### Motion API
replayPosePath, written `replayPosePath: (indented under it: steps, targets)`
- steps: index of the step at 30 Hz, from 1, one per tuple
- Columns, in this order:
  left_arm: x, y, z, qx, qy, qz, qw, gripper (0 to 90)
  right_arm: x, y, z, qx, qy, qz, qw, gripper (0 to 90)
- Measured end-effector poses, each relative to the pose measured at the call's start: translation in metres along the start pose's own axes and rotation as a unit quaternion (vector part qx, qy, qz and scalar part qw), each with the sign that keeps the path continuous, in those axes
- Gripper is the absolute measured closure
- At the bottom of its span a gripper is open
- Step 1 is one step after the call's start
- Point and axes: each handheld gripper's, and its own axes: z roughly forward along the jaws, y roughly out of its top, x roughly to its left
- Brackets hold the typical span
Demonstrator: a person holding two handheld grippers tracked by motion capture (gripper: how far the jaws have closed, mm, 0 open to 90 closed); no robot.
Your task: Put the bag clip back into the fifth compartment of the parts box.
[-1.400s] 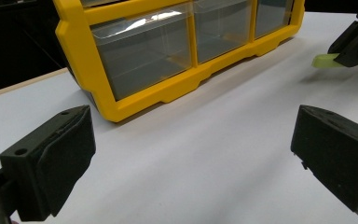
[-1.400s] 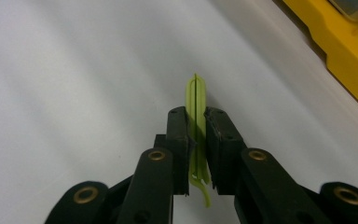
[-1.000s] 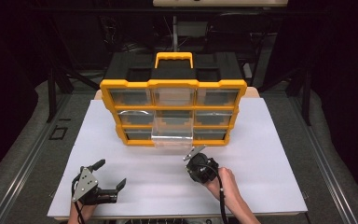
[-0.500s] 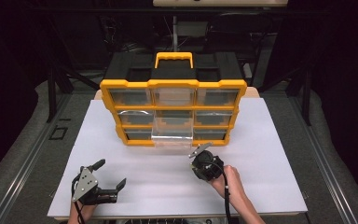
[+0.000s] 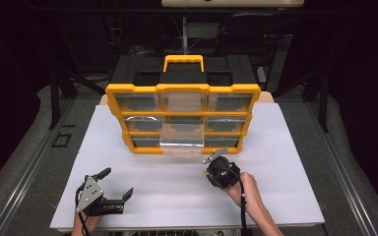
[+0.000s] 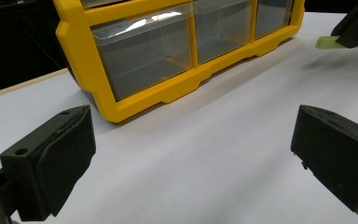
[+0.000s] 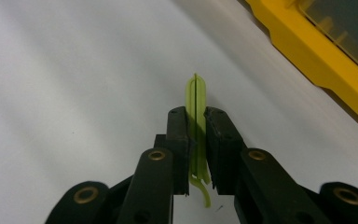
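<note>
The right gripper has its jaws clenched on a thin yellow-green plastic strip, held just above the white worktop — near the front of the yellow drawer box. The left gripper rests well apart at the worktop's near edge — jaws spread wide, grasping nothing.

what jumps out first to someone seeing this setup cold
The yellow drawer organizer with clear compartments stands at the far middle of the white board, one clear drawer pulled out toward the person. In front of it the right gripper is shut on a thin yellow-green strip, while the left gripper rests open at the near left.
</note>
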Motion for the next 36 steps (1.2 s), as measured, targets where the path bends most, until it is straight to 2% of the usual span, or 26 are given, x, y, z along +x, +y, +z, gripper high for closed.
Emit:
replayPosePath:
  steps: [22,36]
  targets:
    - [0.000,0.000,0.000,0.002,0.000,0.002,1.0000,0.0,-0.012,-0.001,-0.010,0.000,-0.005,0.007,1.0000,80.3]
    - [0.000,0.000,0.001,0.005,0.004,0.002,1.0000,0.0,-0.020,0.002,-0.018,-0.003,0.003,0.005,1.0000,80.3]
